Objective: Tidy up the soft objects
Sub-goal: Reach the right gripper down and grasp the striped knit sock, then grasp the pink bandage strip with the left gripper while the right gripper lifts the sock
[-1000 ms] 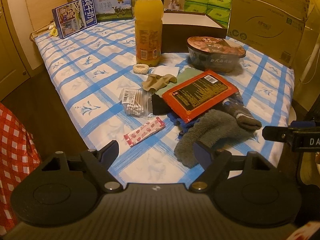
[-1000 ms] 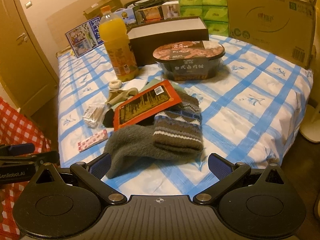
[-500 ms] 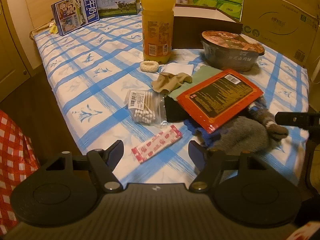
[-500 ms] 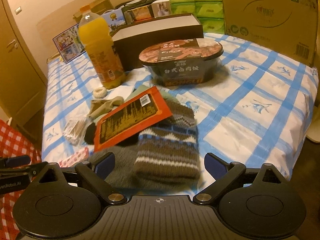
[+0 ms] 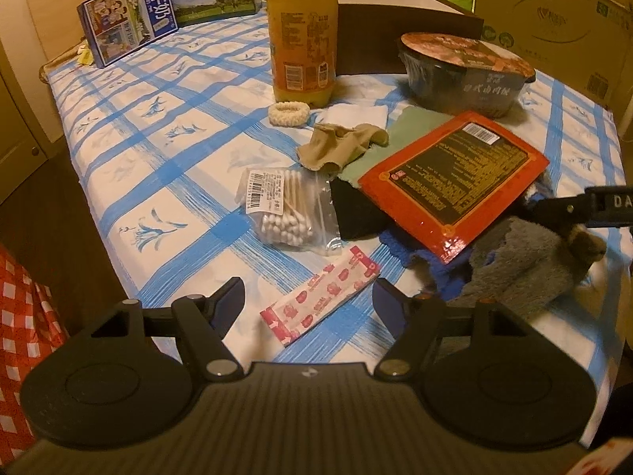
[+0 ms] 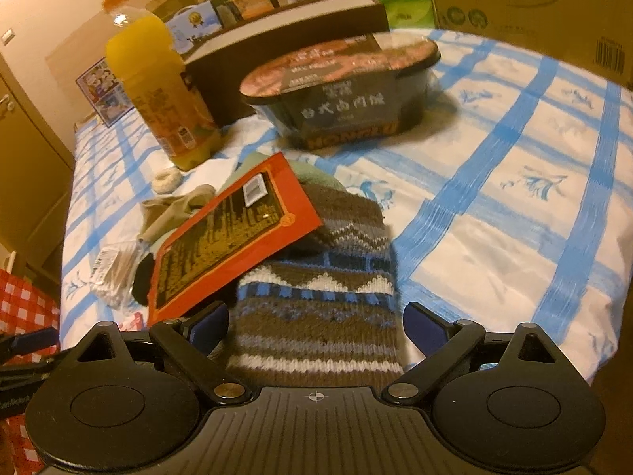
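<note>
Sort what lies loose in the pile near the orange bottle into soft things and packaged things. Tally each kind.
Soft things: 4 (patterned knit sock, grey fuzzy sock, beige stocking, cream hair tie)
Packaged things: 3 (red flat packet, bag of cotton swabs, pink printed strip)
Total: 7

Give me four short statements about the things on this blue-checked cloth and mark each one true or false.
1. The red flat packet lies partly on the patterned knit sock. True.
2. The orange juice bottle lies on its side. False: it stands upright.
3. The cotton swab bag lies beside the beige sock. True.
4. The right gripper is shut on the knit sock. False: its jaws stand open either side of it.
</note>
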`<action>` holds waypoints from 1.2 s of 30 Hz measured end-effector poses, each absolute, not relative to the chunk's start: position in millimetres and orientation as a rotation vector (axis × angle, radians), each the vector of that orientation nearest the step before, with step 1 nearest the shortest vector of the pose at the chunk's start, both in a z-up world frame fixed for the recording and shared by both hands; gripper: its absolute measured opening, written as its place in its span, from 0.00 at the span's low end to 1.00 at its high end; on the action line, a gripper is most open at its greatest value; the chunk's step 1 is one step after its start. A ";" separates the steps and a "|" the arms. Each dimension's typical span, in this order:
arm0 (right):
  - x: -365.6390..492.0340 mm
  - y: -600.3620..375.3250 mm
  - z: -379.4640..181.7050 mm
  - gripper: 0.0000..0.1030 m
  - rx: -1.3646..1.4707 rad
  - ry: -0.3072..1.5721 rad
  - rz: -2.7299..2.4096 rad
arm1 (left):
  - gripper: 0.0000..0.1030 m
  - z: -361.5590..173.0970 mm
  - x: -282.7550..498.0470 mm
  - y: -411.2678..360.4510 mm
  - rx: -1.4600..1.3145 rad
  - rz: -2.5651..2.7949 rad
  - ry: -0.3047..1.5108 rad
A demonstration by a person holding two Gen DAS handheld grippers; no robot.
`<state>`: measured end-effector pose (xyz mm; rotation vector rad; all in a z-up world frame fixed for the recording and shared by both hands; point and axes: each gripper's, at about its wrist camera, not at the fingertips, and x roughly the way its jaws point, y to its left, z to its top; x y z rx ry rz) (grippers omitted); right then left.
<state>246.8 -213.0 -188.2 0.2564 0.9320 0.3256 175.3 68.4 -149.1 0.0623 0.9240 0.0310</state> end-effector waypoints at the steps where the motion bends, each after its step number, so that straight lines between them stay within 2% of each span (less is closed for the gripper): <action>1: 249.6 -213.5 -191.4 0.90 0.264 0.939 0.324 | 0.67 -150.6 176.2 69.3 0.065 0.028 0.924; 5: 255.3 -216.3 -200.6 0.78 0.301 0.971 0.335 | 0.67 -156.5 179.3 71.6 0.077 0.012 0.932; 12: 251.8 -222.9 -197.4 0.37 0.261 0.944 0.348 | 0.63 -163.4 184.3 71.4 0.098 -0.020 0.937; 15: 249.1 -229.9 -192.0 0.30 0.244 0.923 0.345 | 0.61 -166.8 186.3 69.9 0.116 -0.033 0.941; 23: 239.8 -250.6 -178.1 0.28 0.198 0.880 0.281 | 0.48 -179.1 192.1 69.0 0.167 -0.075 0.965; 29: 237.8 -268.0 -175.6 0.28 0.225 0.876 0.240 | 0.48 -185.5 196.0 71.3 0.202 -0.131 0.974; 36: 239.5 -275.2 -174.6 0.28 0.258 0.866 0.230 | 0.38 -188.0 202.9 71.2 0.236 -0.219 0.979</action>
